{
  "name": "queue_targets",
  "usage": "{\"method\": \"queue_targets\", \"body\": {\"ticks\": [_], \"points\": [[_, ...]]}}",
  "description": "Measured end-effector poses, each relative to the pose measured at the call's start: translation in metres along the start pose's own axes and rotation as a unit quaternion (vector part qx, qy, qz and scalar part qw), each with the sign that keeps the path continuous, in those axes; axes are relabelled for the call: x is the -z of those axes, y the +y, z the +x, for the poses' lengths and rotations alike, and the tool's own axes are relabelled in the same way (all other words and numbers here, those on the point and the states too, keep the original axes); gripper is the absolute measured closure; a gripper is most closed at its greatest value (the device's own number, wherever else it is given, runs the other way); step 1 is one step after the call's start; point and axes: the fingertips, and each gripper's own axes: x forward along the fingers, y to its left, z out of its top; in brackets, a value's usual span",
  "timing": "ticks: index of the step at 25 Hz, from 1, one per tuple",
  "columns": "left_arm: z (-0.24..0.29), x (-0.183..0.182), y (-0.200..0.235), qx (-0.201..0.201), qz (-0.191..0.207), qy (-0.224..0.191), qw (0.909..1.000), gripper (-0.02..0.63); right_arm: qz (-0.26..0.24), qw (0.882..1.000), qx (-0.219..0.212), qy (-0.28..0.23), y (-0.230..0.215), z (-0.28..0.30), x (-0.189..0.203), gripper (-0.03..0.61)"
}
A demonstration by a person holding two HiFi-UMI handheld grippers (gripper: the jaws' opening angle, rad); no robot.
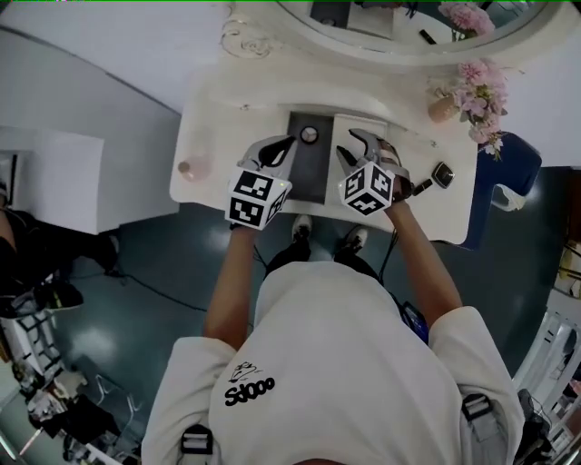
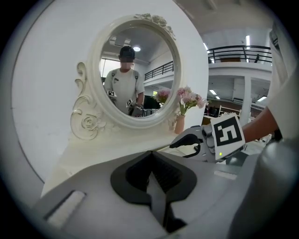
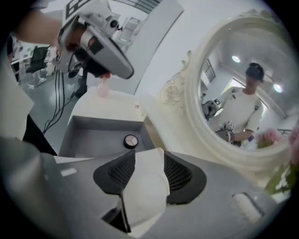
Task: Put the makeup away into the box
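A grey open box (image 1: 309, 182) sits in the middle of the cream vanity table (image 1: 218, 127). One round compact (image 1: 310, 134) lies at its far end, also clear in the right gripper view (image 3: 131, 141). My left gripper (image 1: 275, 151) hovers over the box's left edge, shut with nothing in it (image 2: 150, 158). My right gripper (image 1: 363, 145) hangs over a white panel (image 1: 347, 125) beside the box. Its jaws (image 3: 148, 156) stand apart. A white surface (image 3: 145, 186) fills the gap between them, and I cannot tell whether the pads touch it.
A small pink bottle (image 1: 193, 167) stands at the table's left end and a black item (image 1: 442, 173) lies at the right end. A vase of pink flowers (image 1: 477, 95) and an oval mirror (image 1: 408, 27) line the back. A blue seat (image 1: 508, 168) is beyond the right edge.
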Motion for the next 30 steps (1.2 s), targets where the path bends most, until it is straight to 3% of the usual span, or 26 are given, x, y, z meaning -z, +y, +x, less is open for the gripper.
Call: {"method": "queue_targets", "body": {"ticks": [4,8,11,15,21,26,30], "points": [[0.035,-0.019,-0.055,0.071,0.034,0.005,0.9969,0.595,0.156,0.987,0.038,-0.008,-0.035,-0.046,0.048,0.382],[0.070,-0.033,-0.120,0.143,0.073,0.018,0.9869,0.595,0.255,0.963,0.082,0.010,-0.054,-0.093,0.117,0.383],[0.094,-0.039,-0.176,0.203,0.108,0.030,0.9728,0.595,0.316,0.939,0.134,0.024,-0.060,-0.135,0.176,0.453],[0.124,-0.035,-0.243,0.257,0.158,0.051,0.9520,0.591,0.365,0.913,0.173,0.062,-0.052,-0.179,0.249,0.459],[0.173,-0.008,-0.300,0.254,0.167,0.116,0.9456,0.564,0.415,0.886,0.191,0.078,-0.037,-0.219,0.307,0.460],[0.211,0.039,-0.325,0.249,0.192,0.201,0.9277,0.469,0.423,0.878,0.207,0.087,-0.019,-0.247,0.331,0.460],[0.241,0.072,-0.326,0.214,0.192,0.246,0.9259,0.442,0.449,0.866,0.206,0.079,-0.008,-0.261,0.352,0.476]]}}
